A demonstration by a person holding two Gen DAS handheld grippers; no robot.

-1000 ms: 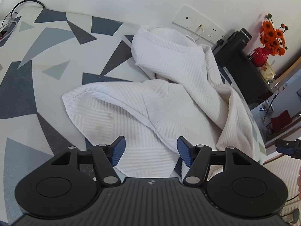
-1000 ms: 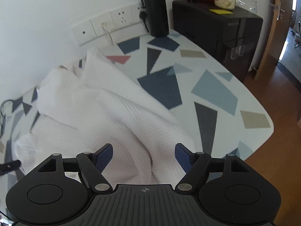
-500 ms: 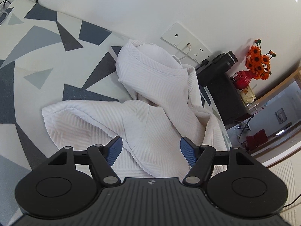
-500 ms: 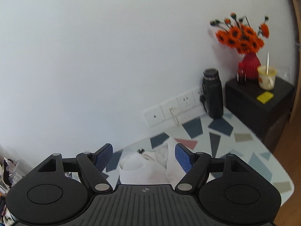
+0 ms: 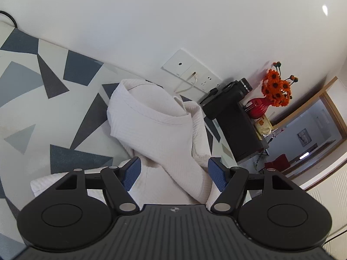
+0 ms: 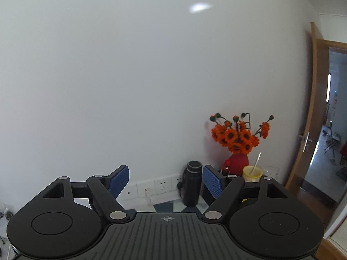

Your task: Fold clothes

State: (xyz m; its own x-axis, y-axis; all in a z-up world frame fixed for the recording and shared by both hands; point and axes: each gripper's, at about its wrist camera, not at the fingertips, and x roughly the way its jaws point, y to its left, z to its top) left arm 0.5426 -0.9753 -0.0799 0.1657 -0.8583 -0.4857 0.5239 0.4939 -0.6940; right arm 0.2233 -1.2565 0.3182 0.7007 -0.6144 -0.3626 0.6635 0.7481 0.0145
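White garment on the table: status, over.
Left gripper open, nothing pinched. Right gripper open, empty, facing the wall. White garment crumpled, unfolded on the patterned table. Nothing in the way.

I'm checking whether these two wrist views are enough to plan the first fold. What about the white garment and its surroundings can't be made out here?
- Near part of the crumpled white ribbed garment: left wrist view, hidden behind the open left gripper.
- Whole garment: absent from the right wrist view, which faces the wall past the open right gripper.
- Patterned triangle-print table: left wrist view, cut off by the left edge.
- Garment type: folds hide it.
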